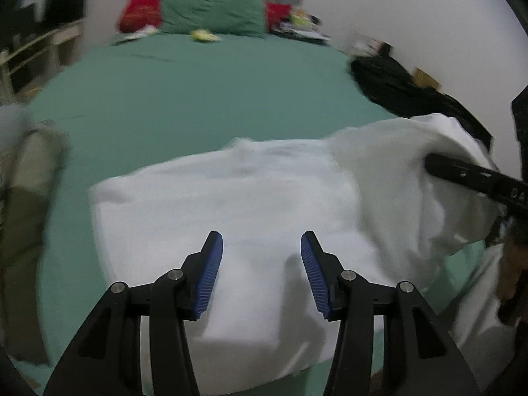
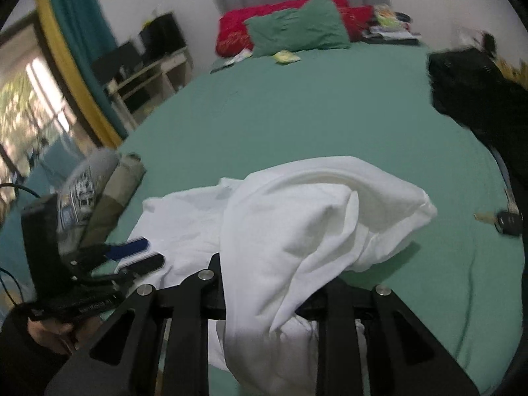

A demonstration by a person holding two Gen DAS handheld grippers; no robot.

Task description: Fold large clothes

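Halfway at best on this fold: the white garment [image 1: 231, 204] lies spread low-centre on the green bed [image 1: 198, 99], with only its right-hand side bunched and lifted toward the middle, so that flap, the other side and the final folds look left to do. Right gripper [image 2: 274, 283] is clamped on that raised bunch, cloth spilling over and hiding its tips, while the left gripper [image 1: 261, 264] hovers above the cloth, jaws apart and empty.
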